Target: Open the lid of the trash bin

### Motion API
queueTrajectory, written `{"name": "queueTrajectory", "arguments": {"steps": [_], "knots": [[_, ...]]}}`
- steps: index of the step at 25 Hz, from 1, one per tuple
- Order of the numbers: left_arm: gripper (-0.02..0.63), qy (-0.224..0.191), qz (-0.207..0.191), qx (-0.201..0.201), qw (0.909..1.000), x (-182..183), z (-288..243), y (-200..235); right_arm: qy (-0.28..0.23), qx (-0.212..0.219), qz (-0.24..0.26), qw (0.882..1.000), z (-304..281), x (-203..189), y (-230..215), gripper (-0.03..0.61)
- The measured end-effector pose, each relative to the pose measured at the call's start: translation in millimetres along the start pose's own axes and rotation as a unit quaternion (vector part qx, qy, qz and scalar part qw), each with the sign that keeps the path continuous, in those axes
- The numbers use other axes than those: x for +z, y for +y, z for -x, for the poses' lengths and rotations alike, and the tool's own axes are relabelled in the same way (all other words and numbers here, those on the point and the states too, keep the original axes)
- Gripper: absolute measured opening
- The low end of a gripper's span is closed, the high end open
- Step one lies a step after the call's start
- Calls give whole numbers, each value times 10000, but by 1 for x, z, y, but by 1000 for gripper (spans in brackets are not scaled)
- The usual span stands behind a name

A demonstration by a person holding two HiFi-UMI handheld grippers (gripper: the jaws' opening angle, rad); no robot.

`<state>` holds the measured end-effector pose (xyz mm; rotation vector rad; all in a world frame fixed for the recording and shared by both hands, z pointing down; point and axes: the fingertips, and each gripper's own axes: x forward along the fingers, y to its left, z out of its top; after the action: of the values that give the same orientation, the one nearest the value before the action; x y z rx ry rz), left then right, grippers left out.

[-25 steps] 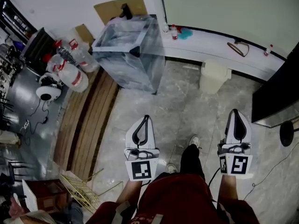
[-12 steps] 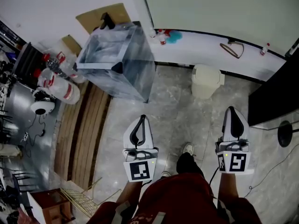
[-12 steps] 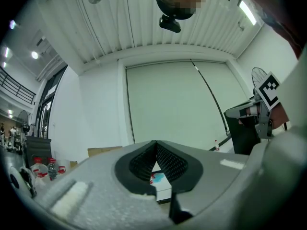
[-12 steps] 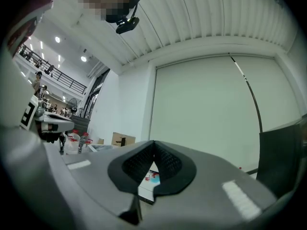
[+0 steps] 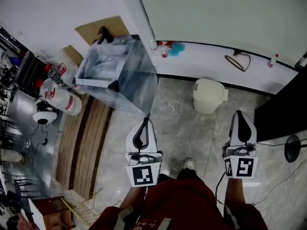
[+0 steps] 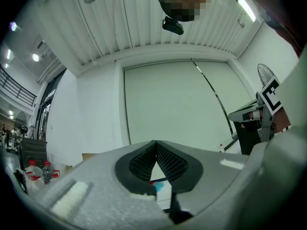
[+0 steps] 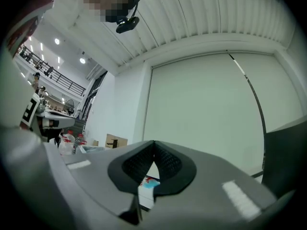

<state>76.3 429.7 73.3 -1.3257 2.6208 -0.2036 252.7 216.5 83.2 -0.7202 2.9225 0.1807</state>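
**Trash bin.** The cream trash bin (image 5: 207,102) stands on the grey marbled floor (image 5: 175,123), at the foot of the white ledge (image 5: 211,63) that runs along the far wall. It sits beyond the two tools, nearer the right one. Its lid (image 5: 211,87) lies flat and closed. Neither tool touches the bin, and both are well apart from it.

**Left tool.** The left tool (image 5: 146,121) is held out at the near left, pointing toward the far wall. In the left gripper view, its ribbed pads (image 6: 142,163) are pressed together at the tips, with nothing between them.

**Right tool.** The right tool (image 5: 240,114) is at the near right, roughly level with the left one and pointing the same way. In the right gripper view, its pads (image 7: 168,163) also meet at the tips, and it carries nothing.

**Surroundings.**
- A large clear box (image 5: 120,73) stands on the floor to the left of the bin.
- Water bottles (image 5: 62,96) are grouped further left.
- A sheet of cardboard (image 5: 98,27) leans at the far wall behind the box.
- On the ledge lie a blue item (image 5: 177,47) and a brown strap loop (image 5: 238,59).
- A strip of wooden planks (image 5: 84,138) runs along the floor at the left.
- The person's red garment (image 5: 177,205) fills the near edge, with one shoe (image 5: 188,164) visible between the tools.
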Motion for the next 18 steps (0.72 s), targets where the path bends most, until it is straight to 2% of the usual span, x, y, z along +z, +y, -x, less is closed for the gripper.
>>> {"name": "queueTrajectory", "arguments": {"steps": [9, 18], "knots": [[5, 77, -124, -40, 9999, -11, -35, -5, 0, -54, -68, 10000, -29, -15, -20, 2], [5, -73, 184, -227, 9995, -34, -77, 22, -46, -110, 147, 9998, -71, -17, -1, 2]]}}
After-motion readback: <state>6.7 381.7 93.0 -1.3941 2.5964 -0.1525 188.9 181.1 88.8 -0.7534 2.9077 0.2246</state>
